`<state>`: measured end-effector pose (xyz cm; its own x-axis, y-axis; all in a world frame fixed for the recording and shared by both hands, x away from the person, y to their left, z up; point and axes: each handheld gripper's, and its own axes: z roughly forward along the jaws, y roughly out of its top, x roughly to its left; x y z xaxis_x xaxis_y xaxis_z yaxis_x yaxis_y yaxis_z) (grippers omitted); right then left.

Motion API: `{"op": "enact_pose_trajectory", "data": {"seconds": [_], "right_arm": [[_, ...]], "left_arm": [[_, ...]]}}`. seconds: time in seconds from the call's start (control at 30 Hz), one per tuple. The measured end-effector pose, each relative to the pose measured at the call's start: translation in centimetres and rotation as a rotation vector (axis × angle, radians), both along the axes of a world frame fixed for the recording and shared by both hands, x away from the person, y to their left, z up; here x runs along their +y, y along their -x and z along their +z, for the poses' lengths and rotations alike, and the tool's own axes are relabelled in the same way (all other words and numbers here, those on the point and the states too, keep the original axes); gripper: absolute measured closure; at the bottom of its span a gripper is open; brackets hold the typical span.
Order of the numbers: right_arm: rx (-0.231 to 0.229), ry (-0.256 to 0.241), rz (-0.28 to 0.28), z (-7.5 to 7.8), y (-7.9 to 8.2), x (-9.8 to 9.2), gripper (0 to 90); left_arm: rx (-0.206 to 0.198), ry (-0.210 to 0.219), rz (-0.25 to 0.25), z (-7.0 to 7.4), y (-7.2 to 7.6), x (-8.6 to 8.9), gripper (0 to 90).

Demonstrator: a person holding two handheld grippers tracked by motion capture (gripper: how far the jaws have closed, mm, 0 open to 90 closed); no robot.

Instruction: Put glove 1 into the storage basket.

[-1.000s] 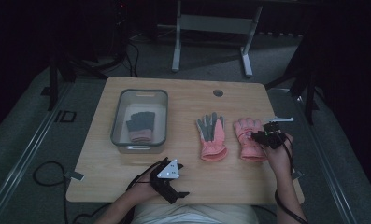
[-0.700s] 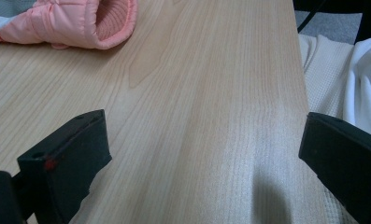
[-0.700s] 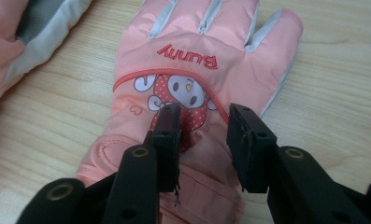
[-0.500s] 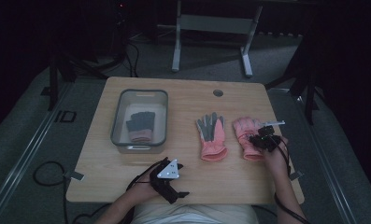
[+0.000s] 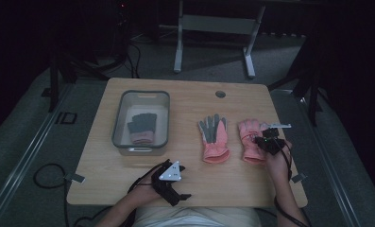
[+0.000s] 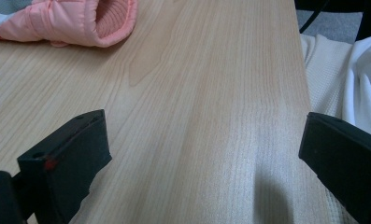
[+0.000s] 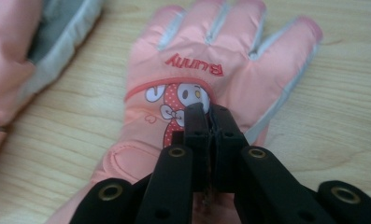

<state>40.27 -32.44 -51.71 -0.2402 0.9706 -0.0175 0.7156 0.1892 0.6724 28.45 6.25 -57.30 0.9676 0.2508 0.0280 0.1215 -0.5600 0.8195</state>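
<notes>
Right gripper (image 7: 210, 114) pinched shut on pink glove (image 7: 206, 70), right side of table (image 5: 128, 170). Right gripper view reads "Bunny" above a rabbit print. Left gripper (image 6: 202, 144) jaws wide over bare wood; high view adds second glove (image 5: 213, 137), bin (image 5: 140, 144).

The left gripper (image 5: 172, 182) sits low in the high view, left of centre, its grey three-cornered plate facing up, the left hand (image 5: 145, 187) wrapped behind it. In the left gripper view its jaws stand wide apart. The right gripper (image 5: 265, 140) sits at centre right, forearm rising from the bottom edge, jaws pressed together.
</notes>
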Motion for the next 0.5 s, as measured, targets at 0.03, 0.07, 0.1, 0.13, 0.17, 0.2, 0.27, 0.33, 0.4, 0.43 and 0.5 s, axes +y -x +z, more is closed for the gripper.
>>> {"op": "enact_pose_trajectory", "data": {"seconds": [0.03,0.07,0.1,0.13,0.17,0.2,0.27,0.33,0.4,0.43,0.5], "right_arm": [[-0.001,-0.013,-0.005,0.3,0.1,0.0,87.7],[-0.008,-0.014,-0.004,0.6,0.1,0.0,87.8],[-0.013,-0.01,-0.003,0.9,0.2,0.1,87.9],[-0.017,-0.004,-0.003,1.2,0.2,0.2,88.0],[-0.025,-0.002,0.001,1.7,0.3,0.3,88.0],[-0.031,-0.002,0.006,2.0,0.3,0.4,88.0],[-0.039,-0.013,0.006,2.8,0.3,0.6,88.1],[-0.054,-0.014,0.012,3.7,0.3,1.0,88.3],[-0.079,-0.017,0.015,4.7,0.4,1.5,88.4],[-0.089,-0.017,0.02,5.2,0.5,1.7,88.4],[-0.101,-0.021,0.026,6.0,0.6,2.3,88.5]], "left_arm": [[0.002,0.0,0.0,0.0,0.0,0.0,1.5],[0.001,0.001,0.0,0.0,0.0,0.0,1.5],[0.001,-0.001,-0.001,0.0,0.0,0.0,1.5],[0.002,0.003,-0.001,0.0,0.0,0.0,1.5],[0.004,0.004,0.0,0.0,0.0,0.0,1.5],[0.005,0.005,0.0,0.0,0.0,0.0,1.5],[0.006,0.008,0.0,0.0,0.0,0.1,1.5],[0.003,0.009,-0.001,0.1,0.0,0.1,1.5],[0.005,0.008,0.001,0.1,0.0,0.1,1.5],[0.004,0.007,0.0,0.1,0.0,0.1,1.5],[0.003,0.011,0.001,0.1,0.0,0.1,1.5]]}}
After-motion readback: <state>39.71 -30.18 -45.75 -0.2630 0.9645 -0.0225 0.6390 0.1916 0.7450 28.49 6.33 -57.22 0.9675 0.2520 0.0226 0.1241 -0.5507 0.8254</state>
